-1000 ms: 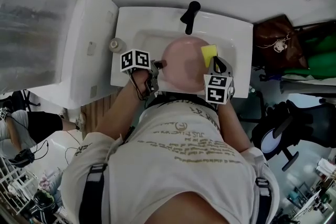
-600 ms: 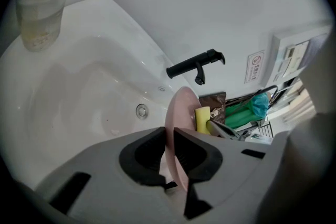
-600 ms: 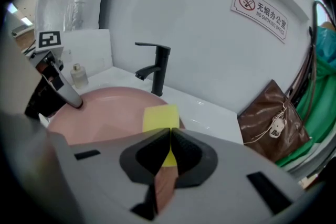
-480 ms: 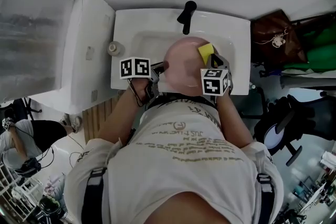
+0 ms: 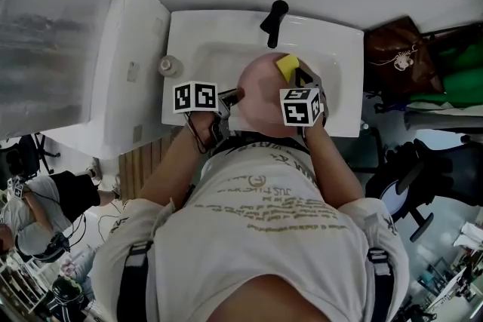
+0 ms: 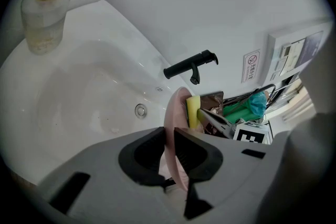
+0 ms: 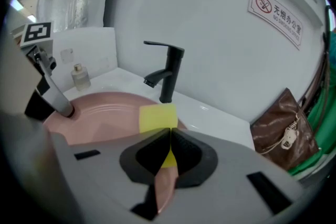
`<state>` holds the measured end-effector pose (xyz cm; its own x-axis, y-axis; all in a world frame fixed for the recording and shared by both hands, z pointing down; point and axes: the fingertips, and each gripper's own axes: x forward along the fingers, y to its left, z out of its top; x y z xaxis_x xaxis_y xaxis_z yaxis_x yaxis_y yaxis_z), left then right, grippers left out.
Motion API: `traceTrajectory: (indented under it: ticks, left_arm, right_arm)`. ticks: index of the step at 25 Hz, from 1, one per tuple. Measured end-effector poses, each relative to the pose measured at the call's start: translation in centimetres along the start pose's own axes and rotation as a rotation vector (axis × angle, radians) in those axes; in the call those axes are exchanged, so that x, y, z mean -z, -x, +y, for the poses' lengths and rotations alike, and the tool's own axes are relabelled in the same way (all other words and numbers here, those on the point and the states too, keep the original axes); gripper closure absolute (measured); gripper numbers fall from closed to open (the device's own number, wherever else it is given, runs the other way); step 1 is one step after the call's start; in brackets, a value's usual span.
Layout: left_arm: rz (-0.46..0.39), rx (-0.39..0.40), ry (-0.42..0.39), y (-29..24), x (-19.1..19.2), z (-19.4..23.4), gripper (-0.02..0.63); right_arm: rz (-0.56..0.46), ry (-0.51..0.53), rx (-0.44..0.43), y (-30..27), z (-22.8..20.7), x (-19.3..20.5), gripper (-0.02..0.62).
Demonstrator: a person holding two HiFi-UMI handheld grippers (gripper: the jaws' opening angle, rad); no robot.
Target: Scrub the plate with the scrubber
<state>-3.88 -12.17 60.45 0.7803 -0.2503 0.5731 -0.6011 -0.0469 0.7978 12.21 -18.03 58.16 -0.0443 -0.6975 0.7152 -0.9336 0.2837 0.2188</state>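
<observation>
The person is standing at a white sink (image 5: 336,41) and is holding 2 grippers over its basin. The left gripper (image 6: 168,132) is gripping the pink plate (image 7: 100,113) by its left rim: its jaws are standing narrow, and the thin rim is sitting pressed between the 2 pads. The plate is hanging above the basin, just in front of the black faucet (image 5: 273,20), and its round face is showing toward the head camera. The right gripper (image 7: 169,134) is holding the yellow scrubber (image 7: 157,117); its jaws are closing tightly on the scrubber's lower part, and the rest is sticking out past the tips. The scrubber is lying against the plate's face, near the far right rim. A glass bottle (image 6: 44,16) is standing on the sink's left ledge. A brown bag (image 7: 281,123) is hanging to the right of the sink, under a no-smoking sign (image 7: 275,10) on the wall.
</observation>
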Motion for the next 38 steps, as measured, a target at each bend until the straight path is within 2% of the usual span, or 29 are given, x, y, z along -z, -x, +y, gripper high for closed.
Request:
traceTrajectory:
  ticks: [8, 12, 15, 20, 31, 38]
  left_arm:
    - [-0.031, 0.011, 0.048, 0.8, 0.1, 0.2, 0.548]
    - [-0.054, -0.001, 0.056, 1.4, -0.1, 0.6, 0.548]
    - [-0.060, -0.011, 0.052, 1.9, 0.0, 0.8, 0.548]
    - [-0.069, 0.003, 0.056, 2.0, 0.4, 0.6, 0.545]
    - [-0.104, 0.008, 0.076, 2.4, 0.4, 1.0, 0.543]
    - [-0.117, -0.002, 0.079, 2.3, 0.0, 1.4, 0.541]
  right_arm:
    - [-0.084, 0.055, -0.189, -0.1, 6.4, -4.0, 0.561]
    - [-0.099, 0.109, -0.272, 0.8, 9.6, -4.4, 0.561]
    - [-0.098, 0.139, -0.301, 1.1, 10.9, -4.0, 0.561]
    - [-0.078, 0.170, -0.256, 0.5, 10.0, -3.2, 0.561]
    - [0.021, 0.166, -0.113, -0.4, 2.8, 0.1, 0.561]
    - [0.079, 0.180, -0.122, 0.3, 1.6, 3.1, 0.561]
